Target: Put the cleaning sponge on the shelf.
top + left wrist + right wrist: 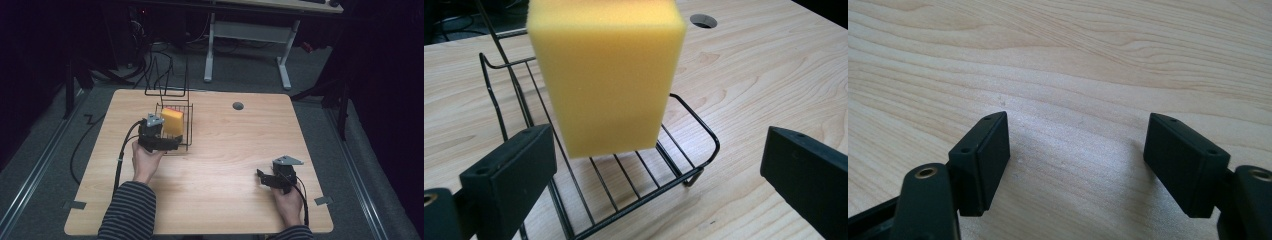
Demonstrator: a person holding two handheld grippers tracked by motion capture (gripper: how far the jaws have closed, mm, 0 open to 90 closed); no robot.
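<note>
Right gripper [263, 176] sitting on the wooden table [225, 150] well right of the wire rack [634, 195] and nearer the person, jaws spread, gripping nothing. Left gripper [170, 145] hovering at the rack's near edge, jaws spread wide. Yellow sponge [606, 75] standing upright inside the rack, untouched

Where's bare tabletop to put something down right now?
Bare wood lies between the wire rack and the right gripper, and from the grommet hole to the right edge. It is crowded at the rack, where the sponge and left gripper sit.
</note>
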